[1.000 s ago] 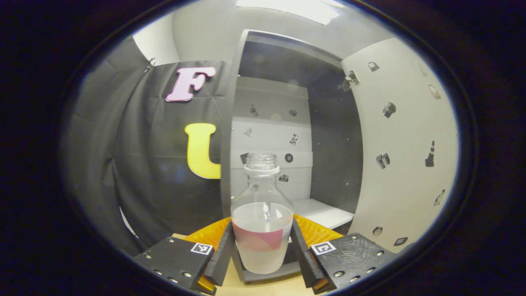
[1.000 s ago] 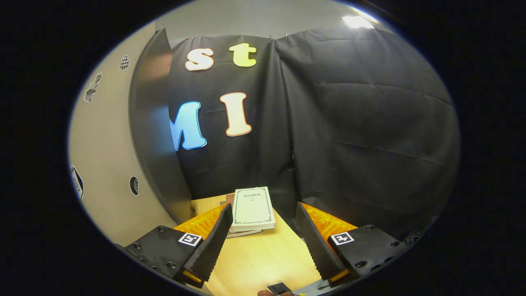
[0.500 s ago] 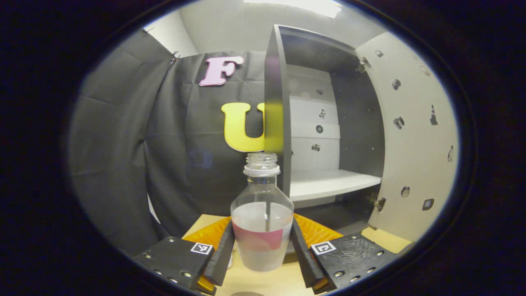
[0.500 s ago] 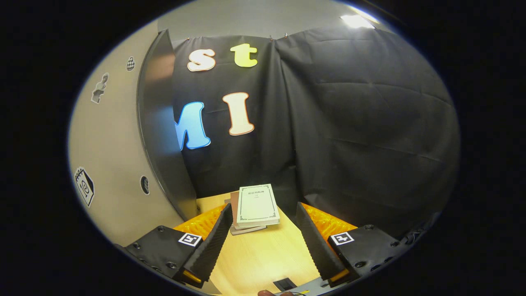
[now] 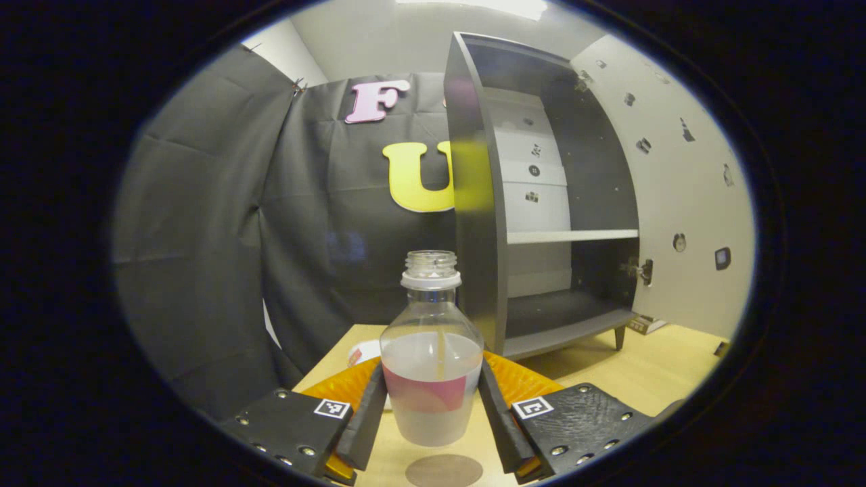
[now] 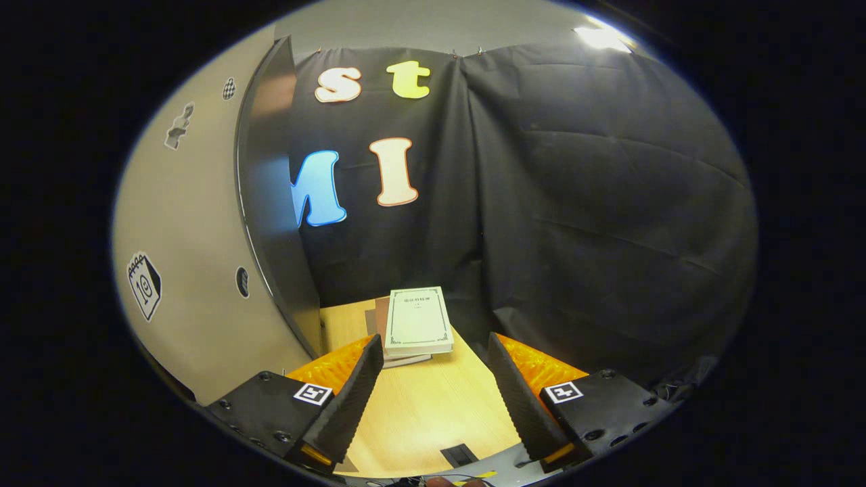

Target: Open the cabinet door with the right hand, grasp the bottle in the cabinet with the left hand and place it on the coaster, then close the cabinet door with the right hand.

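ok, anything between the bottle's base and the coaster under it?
No. In the left gripper view the bottle, held in the left gripper, hangs just above the coaster; between them shows bare table wood.

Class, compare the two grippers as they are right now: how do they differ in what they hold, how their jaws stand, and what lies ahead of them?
The left gripper is shut on the bottle; the right gripper holds nothing.
The left's jaws press the bottle's sides; the right's stand apart.
The left faces the open cabinet, with the coaster below the bottle; the right faces books beside the door.
Both are above the table.
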A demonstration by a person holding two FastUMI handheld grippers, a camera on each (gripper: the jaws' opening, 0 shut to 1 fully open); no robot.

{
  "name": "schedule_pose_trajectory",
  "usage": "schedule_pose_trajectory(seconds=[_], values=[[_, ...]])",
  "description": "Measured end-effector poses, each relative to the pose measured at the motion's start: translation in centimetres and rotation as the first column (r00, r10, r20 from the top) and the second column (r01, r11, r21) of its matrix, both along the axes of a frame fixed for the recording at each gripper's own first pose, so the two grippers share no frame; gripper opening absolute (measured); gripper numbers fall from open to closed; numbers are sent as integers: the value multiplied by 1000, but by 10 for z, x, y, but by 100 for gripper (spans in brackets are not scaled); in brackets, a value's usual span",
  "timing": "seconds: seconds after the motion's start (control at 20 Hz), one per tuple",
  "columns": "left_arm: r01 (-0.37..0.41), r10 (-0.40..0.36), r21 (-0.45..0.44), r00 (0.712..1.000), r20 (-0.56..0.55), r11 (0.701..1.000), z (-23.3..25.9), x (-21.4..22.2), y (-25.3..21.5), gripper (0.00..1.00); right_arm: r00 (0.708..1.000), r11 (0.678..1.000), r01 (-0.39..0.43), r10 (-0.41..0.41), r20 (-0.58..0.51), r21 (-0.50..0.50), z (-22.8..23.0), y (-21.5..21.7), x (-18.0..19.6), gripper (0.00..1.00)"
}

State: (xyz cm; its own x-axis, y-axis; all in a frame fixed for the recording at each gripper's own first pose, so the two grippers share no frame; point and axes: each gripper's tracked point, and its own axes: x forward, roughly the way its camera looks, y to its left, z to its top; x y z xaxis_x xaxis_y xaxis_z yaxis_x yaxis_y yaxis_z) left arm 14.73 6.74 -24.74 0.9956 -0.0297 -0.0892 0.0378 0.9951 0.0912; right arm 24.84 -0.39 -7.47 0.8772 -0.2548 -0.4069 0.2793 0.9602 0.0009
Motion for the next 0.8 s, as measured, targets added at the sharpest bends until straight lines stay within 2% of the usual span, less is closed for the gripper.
schedule_pose_trajectory(seconds=[0.1, 0.15, 0.2, 0.4, 0.45, 0.5, 0.8], values=[[-13, 12, -15, 999, -35, 1000, -31, -2, 4, 72, 1000, 1000, 6, -6, -27, -9, -5, 5, -8, 98], [-16, 15, -27, 999, -46, 1000, -44, -4, 4, 72, 999, 1000, -1, 0, -38, -20, -6, 9, -12, 93], [-25, 22, -36, 998, -59, 999, -54, -4, 5, 71, 999, 1000, -5, 3, -51, -29, -8, 11, -17, 98], [-43, 38, -64, 996, -85, 997, -89, -25, 12, 72, 997, 999, 21, -24, -71, -32, -8, 6, -29, 100], [-45, 38, -68, 995, -96, 997, -95, -29, 13, 72, 997, 999, 31, -33, -68, -34, -6, 4, -31, 96], [-44, 36, -74, 994, -106, 996, -101, -30, 13, 72, 997, 998, 39, -41, -65, -40, -5, 2, -32, 100], [-32, 25, -62, 993, -117, 998, -105, -31, 9, 71, 998, 997, 32, -36, -59, -77, -11, 8, -35, 100]])
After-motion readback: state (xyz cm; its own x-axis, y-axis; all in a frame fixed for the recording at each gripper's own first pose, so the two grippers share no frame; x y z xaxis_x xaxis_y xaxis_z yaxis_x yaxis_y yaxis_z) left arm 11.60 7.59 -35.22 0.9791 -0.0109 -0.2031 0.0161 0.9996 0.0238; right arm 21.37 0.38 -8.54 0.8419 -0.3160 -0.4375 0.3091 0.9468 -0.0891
